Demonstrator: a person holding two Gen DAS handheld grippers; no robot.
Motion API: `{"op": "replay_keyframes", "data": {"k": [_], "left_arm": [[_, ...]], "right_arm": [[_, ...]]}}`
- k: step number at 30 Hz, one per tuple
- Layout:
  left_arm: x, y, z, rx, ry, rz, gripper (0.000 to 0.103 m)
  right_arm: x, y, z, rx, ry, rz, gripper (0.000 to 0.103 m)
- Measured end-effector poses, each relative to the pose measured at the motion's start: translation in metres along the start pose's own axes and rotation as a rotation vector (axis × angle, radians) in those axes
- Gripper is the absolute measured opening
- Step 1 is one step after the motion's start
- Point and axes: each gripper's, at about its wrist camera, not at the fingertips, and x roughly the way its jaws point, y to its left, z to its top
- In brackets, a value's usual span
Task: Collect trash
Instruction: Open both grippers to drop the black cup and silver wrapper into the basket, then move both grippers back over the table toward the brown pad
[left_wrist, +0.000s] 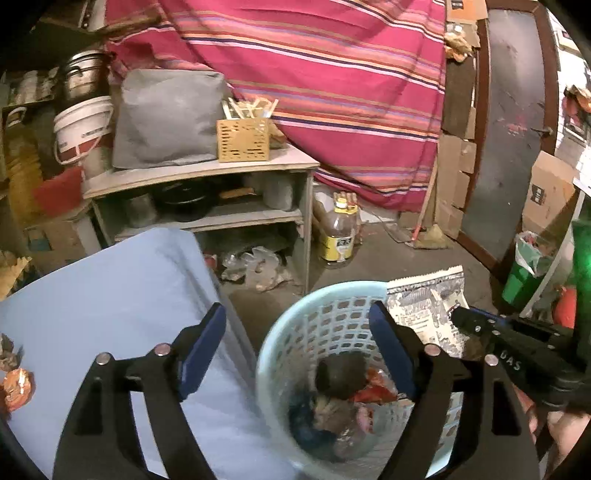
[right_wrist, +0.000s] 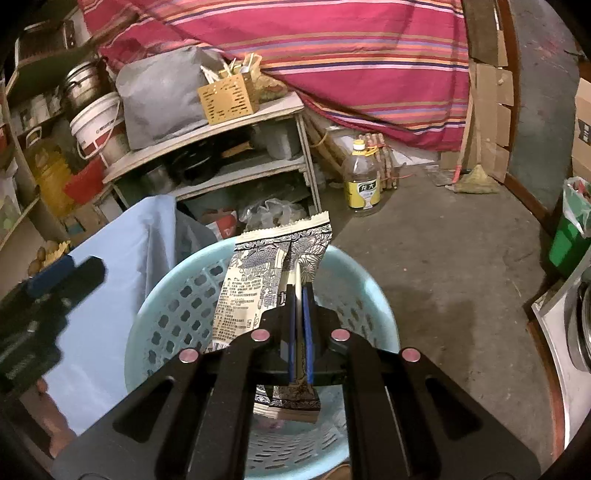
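Observation:
A light blue perforated basket (left_wrist: 332, 317) stands on the floor beside a table with a blue cloth (left_wrist: 110, 295); it holds several crumpled wrappers (left_wrist: 347, 391). My left gripper (left_wrist: 299, 328) is open and empty, above the basket's left rim. My right gripper (right_wrist: 300, 295) is shut on a white and black patterned wrapper (right_wrist: 258, 280) and holds it over the basket (right_wrist: 177, 295). The right gripper (left_wrist: 458, 314) also shows in the left wrist view, with the wrapper (left_wrist: 424, 299) at the basket's far right rim. Orange trash (left_wrist: 18, 384) lies on the cloth at the left.
A wooden shelf unit (left_wrist: 207, 173) with a grey bag and a yellow holder stands behind the table. A plastic bottle (left_wrist: 338, 232) stands on the concrete floor. A green bin (right_wrist: 569, 236) with a bag is at the right. A striped red cloth hangs behind.

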Motion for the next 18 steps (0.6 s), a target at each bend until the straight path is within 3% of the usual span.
{"op": "replay_keyframes", "data": {"k": [6,8,10,12,14,18], "left_arm": [[-0.018,0.026,-0.002,-0.028,-0.018,0.043,0.084],[-0.024,0.036,-0.002,-0.044,-0.019,0.052,0.084],[-0.029,0.044,-0.003,-0.056,-0.020,0.062,0.085],[-0.035,0.053,-0.005,-0.065,-0.022,0.079,0.086],[-0.044,0.066,-0.009,-0.086,-0.028,0.102,0.089],[-0.058,0.093,-0.018,-0.117,-0.035,0.134,0.090]], "right_arm": [[0.013,0.011,0.000,-0.009,0.013,0.000,0.013],[0.018,0.013,0.000,0.000,0.026,0.017,0.045],[0.020,0.014,0.001,0.009,0.028,0.012,0.060],[0.020,0.019,0.001,0.003,0.026,0.020,0.065],[0.017,0.025,0.002,-0.002,0.008,0.011,0.081],[0.011,0.041,0.002,-0.026,-0.016,-0.001,0.091]]}}
